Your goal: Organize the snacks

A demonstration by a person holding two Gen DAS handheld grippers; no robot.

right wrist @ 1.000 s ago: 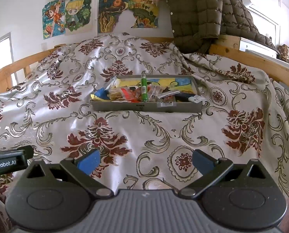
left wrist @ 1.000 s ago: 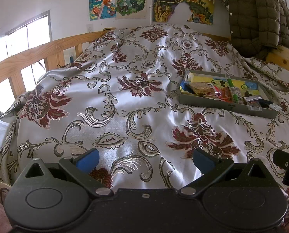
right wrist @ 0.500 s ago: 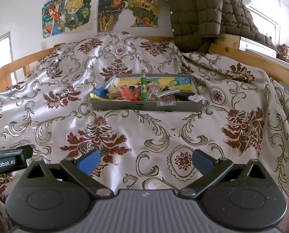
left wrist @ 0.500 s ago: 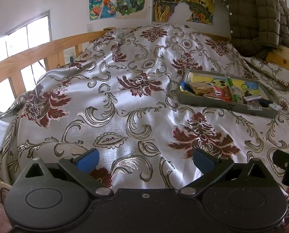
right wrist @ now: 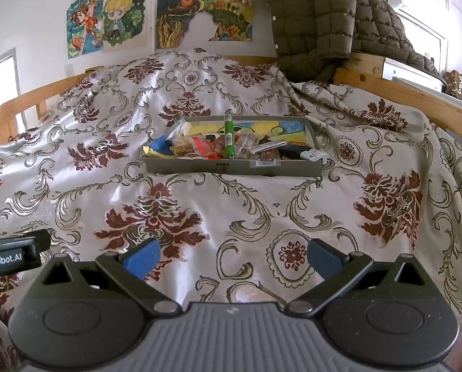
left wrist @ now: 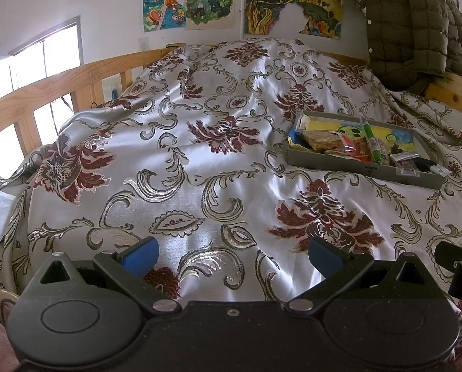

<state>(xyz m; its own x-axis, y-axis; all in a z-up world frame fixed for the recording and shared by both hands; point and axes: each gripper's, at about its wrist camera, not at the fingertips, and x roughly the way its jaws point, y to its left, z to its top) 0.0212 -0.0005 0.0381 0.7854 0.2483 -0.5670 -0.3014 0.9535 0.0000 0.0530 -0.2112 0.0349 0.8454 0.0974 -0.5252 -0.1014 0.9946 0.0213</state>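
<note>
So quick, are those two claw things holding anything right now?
Left gripper: open, holding nothing.
Right gripper: open, holding nothing.

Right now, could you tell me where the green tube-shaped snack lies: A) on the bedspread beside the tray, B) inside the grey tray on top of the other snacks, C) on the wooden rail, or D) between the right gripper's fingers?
B: the green tube lies in the grey tray across the other snacks.
</note>
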